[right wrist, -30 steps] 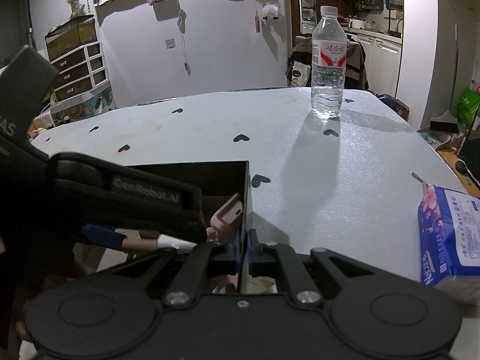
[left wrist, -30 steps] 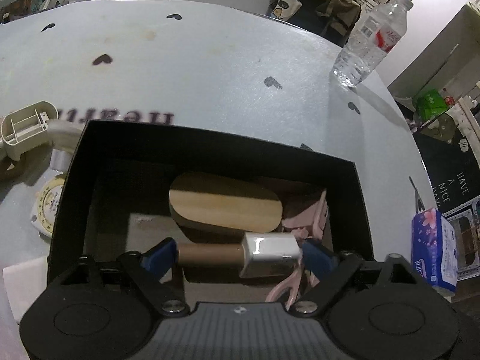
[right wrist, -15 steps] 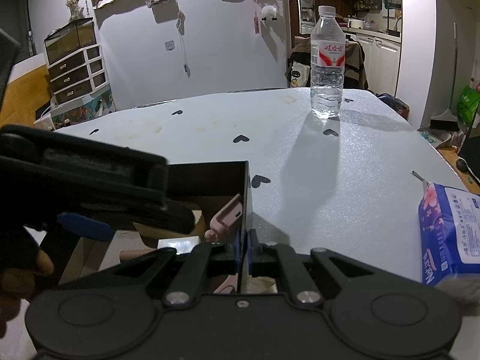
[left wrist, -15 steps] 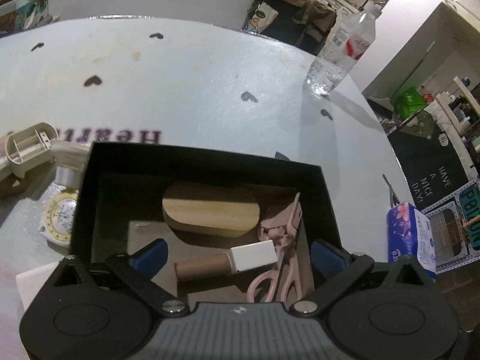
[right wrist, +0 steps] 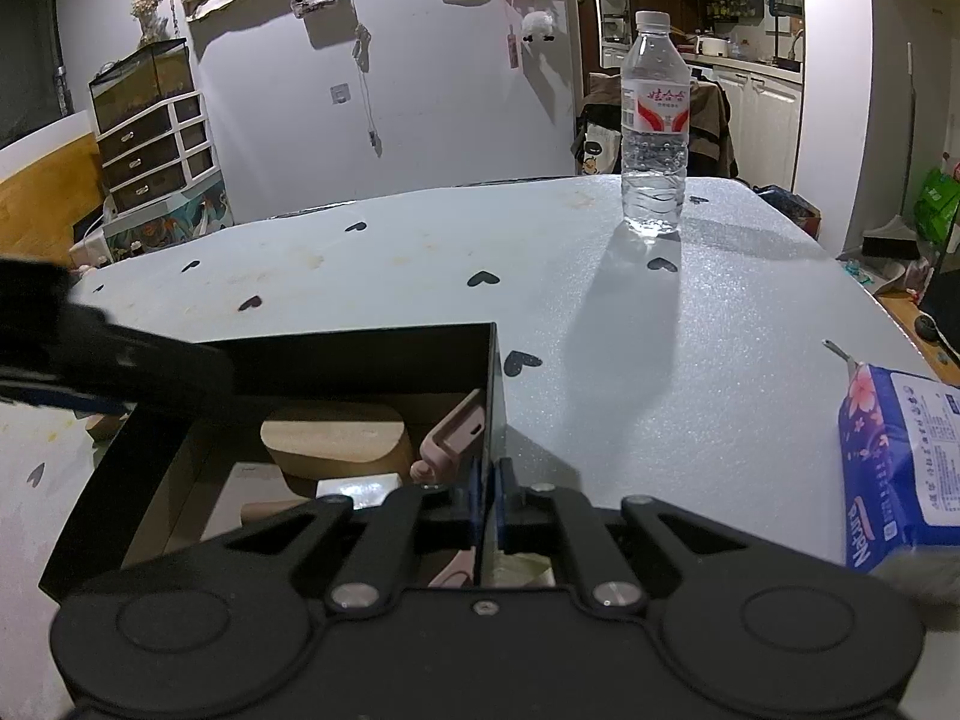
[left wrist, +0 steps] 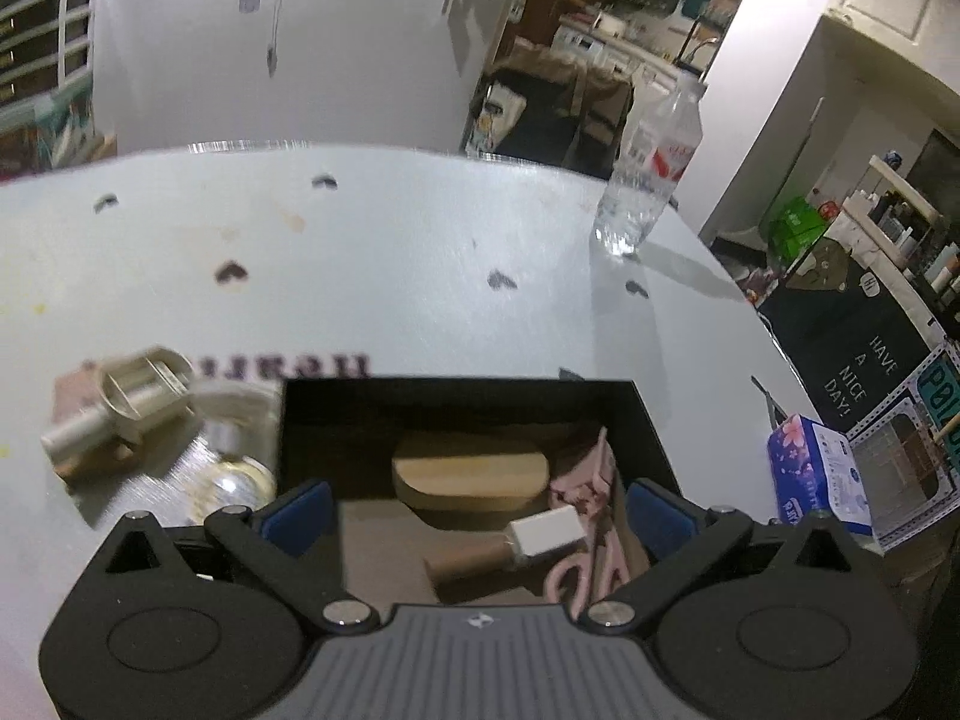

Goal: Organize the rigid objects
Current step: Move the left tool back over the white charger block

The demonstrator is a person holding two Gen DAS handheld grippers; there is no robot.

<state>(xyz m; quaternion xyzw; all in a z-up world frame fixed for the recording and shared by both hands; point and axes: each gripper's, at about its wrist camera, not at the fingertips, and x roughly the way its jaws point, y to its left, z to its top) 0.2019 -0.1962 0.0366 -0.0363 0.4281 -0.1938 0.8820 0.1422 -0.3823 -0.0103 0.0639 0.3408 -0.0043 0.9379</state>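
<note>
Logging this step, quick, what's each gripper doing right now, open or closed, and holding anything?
Left gripper: open wide, jaws just opened, holding nothing; the brown tube with white cap lies in the black box.
Right gripper: shut on the box's right wall.

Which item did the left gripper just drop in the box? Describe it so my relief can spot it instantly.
Find the black box on the heart-print table. Near its front, below the oval wooden block and beside the pink scissors, lies a small tube. It alone has a brown barrel and a white square cap.
</note>
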